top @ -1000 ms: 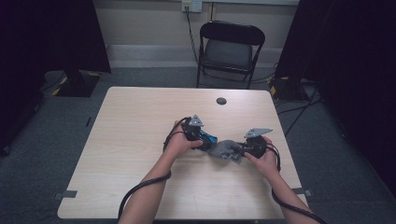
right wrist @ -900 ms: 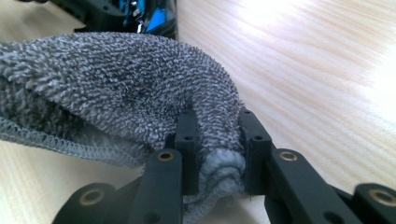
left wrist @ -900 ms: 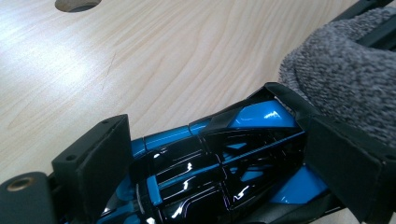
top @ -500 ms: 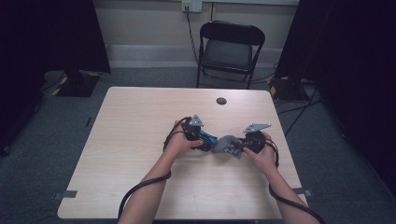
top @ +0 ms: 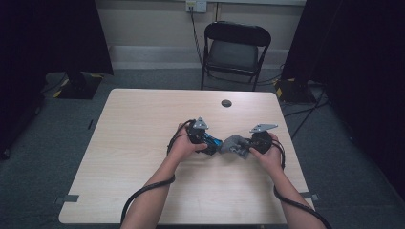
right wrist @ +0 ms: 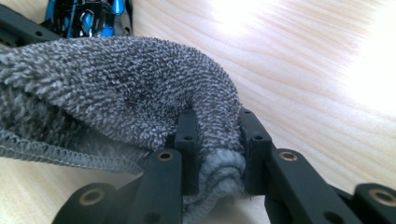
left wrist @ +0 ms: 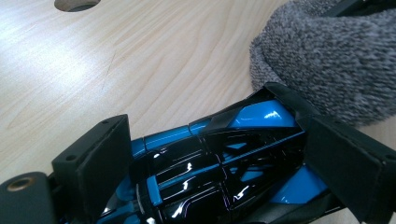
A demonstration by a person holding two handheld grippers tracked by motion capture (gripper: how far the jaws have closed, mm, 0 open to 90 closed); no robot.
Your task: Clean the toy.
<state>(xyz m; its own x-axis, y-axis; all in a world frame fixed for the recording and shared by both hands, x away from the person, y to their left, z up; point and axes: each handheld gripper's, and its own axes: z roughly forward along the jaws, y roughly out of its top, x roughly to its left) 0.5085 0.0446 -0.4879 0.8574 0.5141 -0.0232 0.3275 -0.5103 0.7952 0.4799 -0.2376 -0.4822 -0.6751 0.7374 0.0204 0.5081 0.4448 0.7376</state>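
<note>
Toy car (top: 211, 141), glossy blue and black, sits just right of the table's (top: 143, 124) middle in the high view, clamped in the left gripper (top: 210, 143). Right beside it, touching its nose, the grey cloth (top: 235, 144) hangs from the right gripper (top: 244, 145). Both hands meet there; wide bare wood lies to the left and toward the far edge, where a small round hole (top: 226, 103) sits. The right edge is nearer, the near edge well apart. A folding chair (top: 236, 50) stands beyond the table.

Over to the left gripper view: the jaws press on either side of the car (left wrist: 219, 163), pinching it low over the tabletop. The cloth (left wrist: 327, 60) bulges against the car's front at upper right. Open wood runs off to the left.

Now the right gripper view: the jaws are squeezed together on a bunched fold of cloth (right wrist: 140, 102), its hemmed edge drooping to the wood at left. The car (right wrist: 88, 16) peeks in at top left. Bright, empty tabletop spreads to the right.
</note>
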